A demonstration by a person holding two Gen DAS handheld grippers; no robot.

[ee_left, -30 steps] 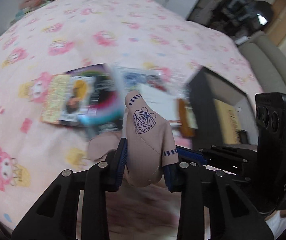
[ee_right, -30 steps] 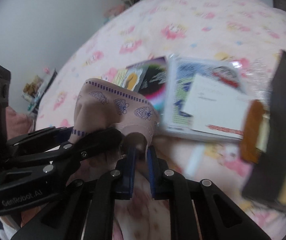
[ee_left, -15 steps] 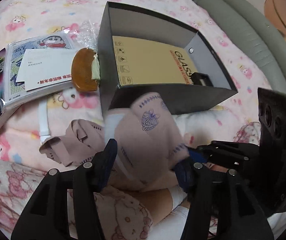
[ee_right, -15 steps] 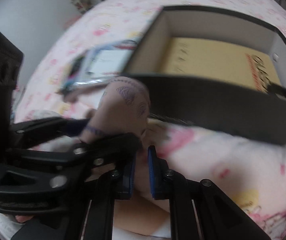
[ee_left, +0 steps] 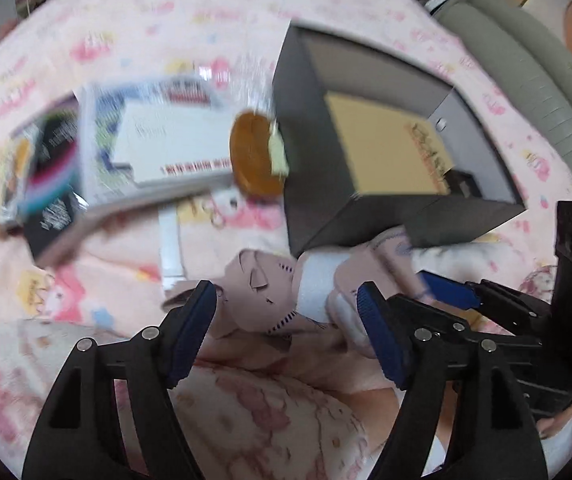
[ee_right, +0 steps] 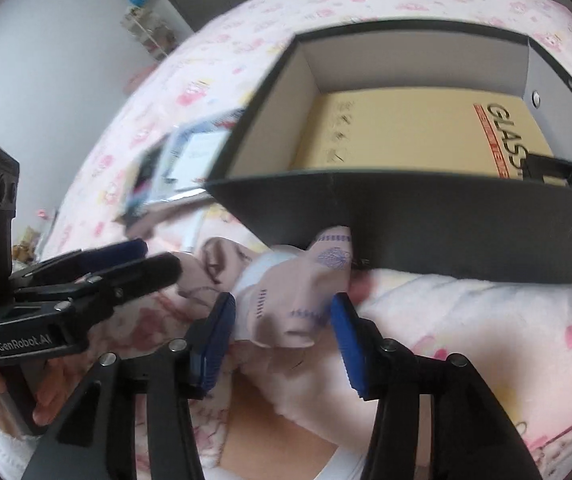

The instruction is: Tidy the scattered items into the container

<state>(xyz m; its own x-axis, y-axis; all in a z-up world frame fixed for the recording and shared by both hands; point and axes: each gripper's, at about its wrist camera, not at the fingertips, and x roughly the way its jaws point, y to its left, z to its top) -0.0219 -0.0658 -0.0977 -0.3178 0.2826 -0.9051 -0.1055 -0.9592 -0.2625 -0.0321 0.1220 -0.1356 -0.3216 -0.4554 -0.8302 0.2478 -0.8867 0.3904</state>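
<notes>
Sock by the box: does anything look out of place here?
Yes. The pink sock lies crumpled on the blanket against the outside of the black box, not inside it. Both claws stand open around it.

Socks and box, bottom-centre to upper right

Pinkish patterned socks (ee_right: pixel 302 300) lie crumpled against the near wall of the open black box (ee_right: pixel 426 220), which holds a tan carton (ee_right: pixel 414 128).

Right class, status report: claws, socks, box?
Both claws, left and right, just opened. Socks dropped outside box, against its front wall. Books remain out.
</notes>
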